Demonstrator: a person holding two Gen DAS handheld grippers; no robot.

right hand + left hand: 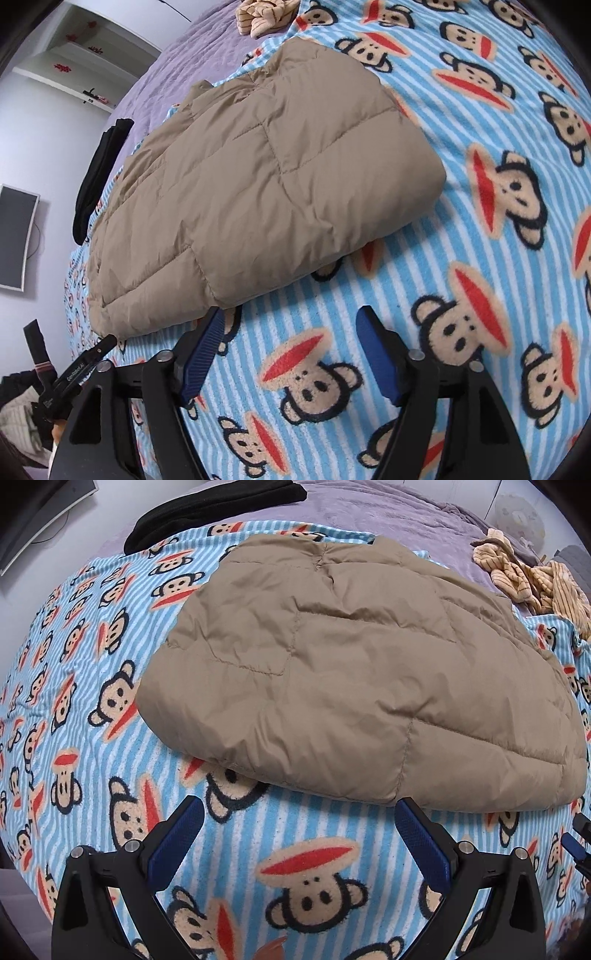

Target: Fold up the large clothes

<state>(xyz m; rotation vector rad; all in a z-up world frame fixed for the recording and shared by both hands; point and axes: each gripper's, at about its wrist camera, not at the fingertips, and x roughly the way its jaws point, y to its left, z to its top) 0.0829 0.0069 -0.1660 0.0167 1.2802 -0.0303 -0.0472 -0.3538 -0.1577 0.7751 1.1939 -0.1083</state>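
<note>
Tan quilted puffer jacket (354, 672) lies on the blue-striped monkey-print fleece blanket (92, 738), already doubled into a thick rounded pad, sleeves not visible, presumably tucked inside. Left gripper (299, 812) is spread wide, holding nothing, just short of the jacket's near edge; right gripper (291, 321) is also spread and empty, with its left finger at or just under the near corner, contact unclear. Judged step: either one more fold or finished and letting go. If another fold is wanted, pinch both near corners through all layers, since the slick padded fabric will likely slip and spring back; lift together, carry over evenly, press down to push air out. Black folded garment (221, 509) and striped yellow-brown cloth heap (532, 579) sit well apart on the purple bedspread (388, 513), out of the way.
</note>
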